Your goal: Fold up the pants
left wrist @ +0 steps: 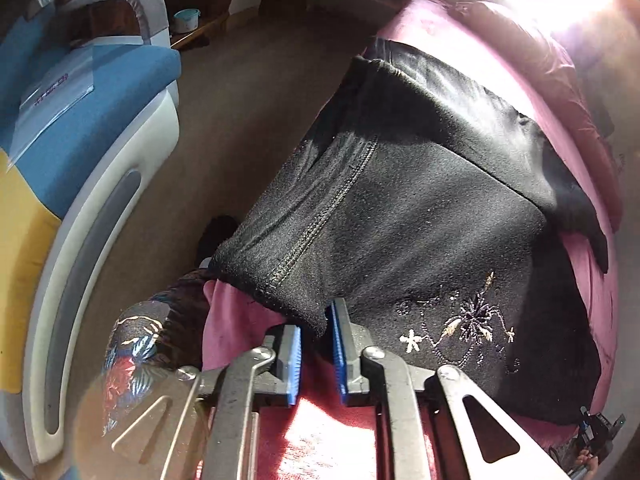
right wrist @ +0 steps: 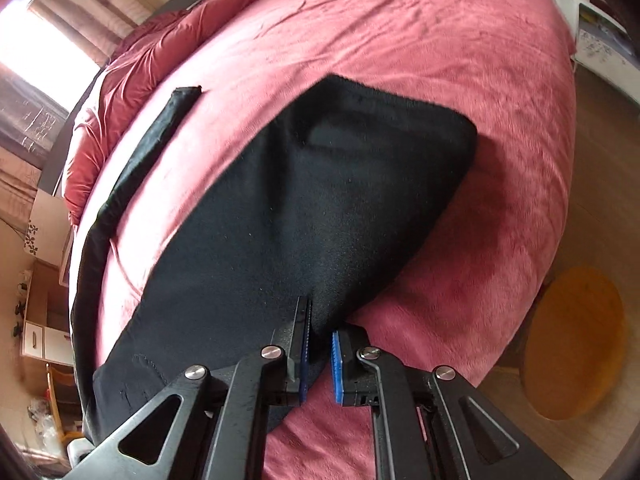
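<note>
Black fleece pants point(left wrist: 400, 208) lie across a pink bed point(left wrist: 460, 40), with pale embroidery point(left wrist: 472, 320) near me. My left gripper point(left wrist: 316, 320) has its blue pads close together, shut on the pants' near hem, which is raised off the sheet. In the right wrist view the pants point(right wrist: 320, 200) are a broad dark panel lifted over the bed point(right wrist: 400, 32), casting a shadow. One narrow leg point(right wrist: 160, 140) trails off to the left. My right gripper point(right wrist: 321, 318) is shut on the fabric's near edge, and cloth fills the gap between its pads.
A blue, yellow and white padded chair point(left wrist: 100, 140) stands left of the bed across a strip of floor point(left wrist: 240, 120). A person's patterned sleeve point(left wrist: 132, 344) is at lower left. A red duvet point(right wrist: 140, 60) is bunched at the bed's far left. A round orange mat point(right wrist: 576, 344) lies on the floor to the right.
</note>
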Tool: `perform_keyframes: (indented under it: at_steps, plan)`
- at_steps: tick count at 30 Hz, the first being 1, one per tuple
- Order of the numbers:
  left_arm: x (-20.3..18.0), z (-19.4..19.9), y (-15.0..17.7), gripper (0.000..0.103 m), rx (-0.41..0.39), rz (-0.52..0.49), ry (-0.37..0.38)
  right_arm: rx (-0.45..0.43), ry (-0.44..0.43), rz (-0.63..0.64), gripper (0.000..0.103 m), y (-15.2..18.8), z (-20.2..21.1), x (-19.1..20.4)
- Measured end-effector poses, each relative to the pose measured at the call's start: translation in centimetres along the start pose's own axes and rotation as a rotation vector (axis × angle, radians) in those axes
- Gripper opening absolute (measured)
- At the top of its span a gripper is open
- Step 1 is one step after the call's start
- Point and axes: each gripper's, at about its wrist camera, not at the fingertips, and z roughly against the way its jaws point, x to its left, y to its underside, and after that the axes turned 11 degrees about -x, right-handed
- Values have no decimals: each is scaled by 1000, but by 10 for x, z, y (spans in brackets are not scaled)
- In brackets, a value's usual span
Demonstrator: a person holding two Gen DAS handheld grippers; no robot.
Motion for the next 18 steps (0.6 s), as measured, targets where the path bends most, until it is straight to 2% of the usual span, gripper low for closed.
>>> perform_keyframes:
  at_steps: [1,2,4,9,12,14,18]
  plan:
    - [0,5,-5,20,-11,0,10,-3,1,-5,23,-1,2,0]
    - [1,10,-9,25,-26,-5,6,-8,8,-3,34,-4,5,0]
    - [3,28,-21,26,-71,-17,-10,-25,36,19,45,-7,15,1]
    - [13,64,-72,27,-200,34,11,-143,105,96,47,-20,52,15]
    - [13,62,-105,31,-225,106,62,-173,67,165,52,-19,61,48]
    - [5,44,-123,32,-223,130,107,-141,-8,211,57,-12,55,76]
    - [-23,4,-161,33,-176,137,180,-6,-153,327,57,20,25,144]
